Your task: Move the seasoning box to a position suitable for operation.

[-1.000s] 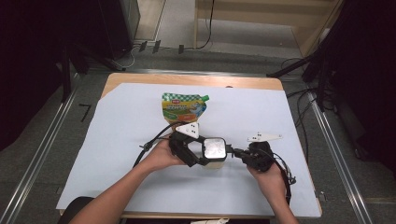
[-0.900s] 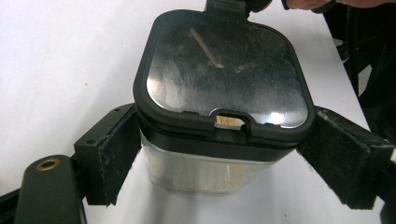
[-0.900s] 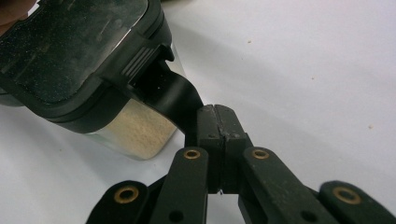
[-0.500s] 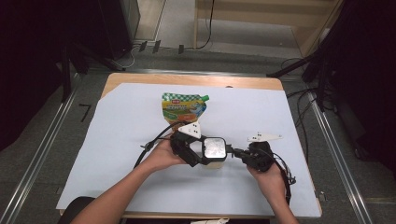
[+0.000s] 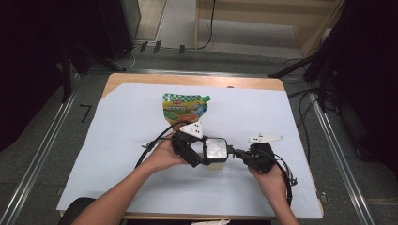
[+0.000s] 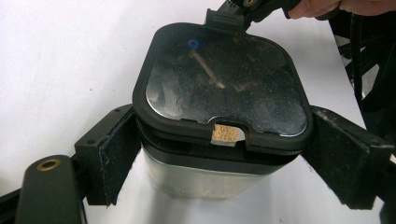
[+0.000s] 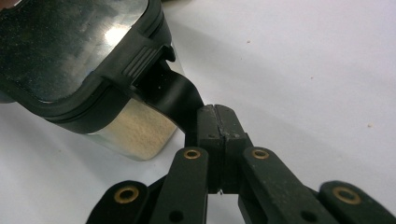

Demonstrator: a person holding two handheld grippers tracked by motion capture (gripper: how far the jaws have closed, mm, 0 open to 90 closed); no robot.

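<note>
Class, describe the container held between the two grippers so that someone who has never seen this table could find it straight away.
On the white sheet covering the table, look near the front edge, between the person's two hands. There stands a clear container with a black-rimmed lid, the left gripper around its sides and the right gripper shut on its lid tab. Unlike the flat green pouch behind it, it is boxy and see-through.

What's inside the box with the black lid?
Pale, grainy stuff shows through the box's clear wall near the bottom. The dusty black lid covers the top, so how full it is can't be seen.
</note>
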